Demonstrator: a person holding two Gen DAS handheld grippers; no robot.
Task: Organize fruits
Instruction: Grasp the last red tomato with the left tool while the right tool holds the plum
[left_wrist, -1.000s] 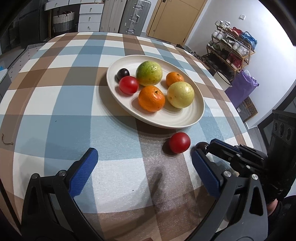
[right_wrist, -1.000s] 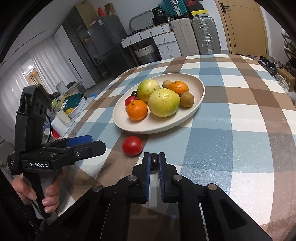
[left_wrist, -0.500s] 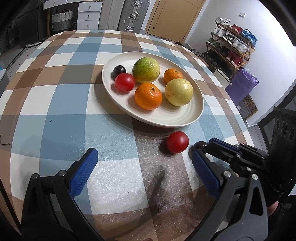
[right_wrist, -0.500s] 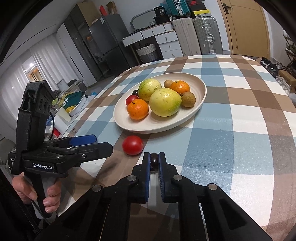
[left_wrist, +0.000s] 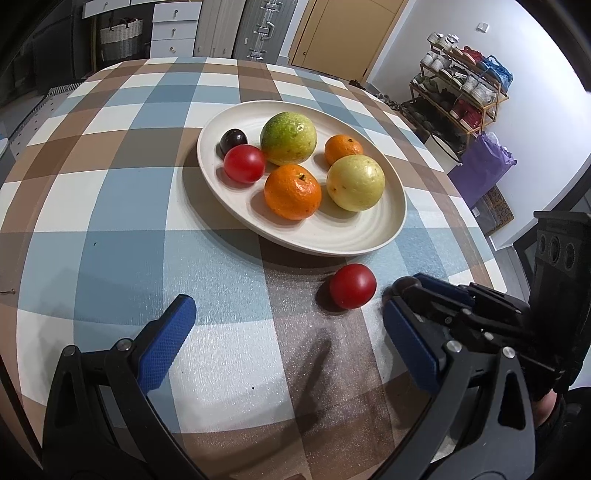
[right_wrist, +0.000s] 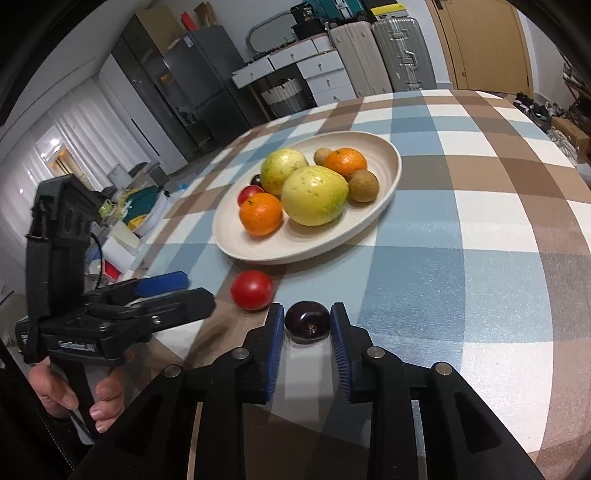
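Note:
A cream plate on the checked tablecloth holds oranges, guavas, a red tomato, a dark plum and brown kiwis. A loose red tomato lies on the cloth just in front of the plate. My right gripper is shut on a dark plum next to that tomato; it shows in the left wrist view. My left gripper is open and empty, behind and left of the loose tomato.
The round table's edge curves close on the right. Drawers and suitcases stand beyond the far side, a shoe rack and a purple bag to the side.
The right gripper's jaws now stand wider around the dark plum than before. The left gripper has edged a little nearer the plate.

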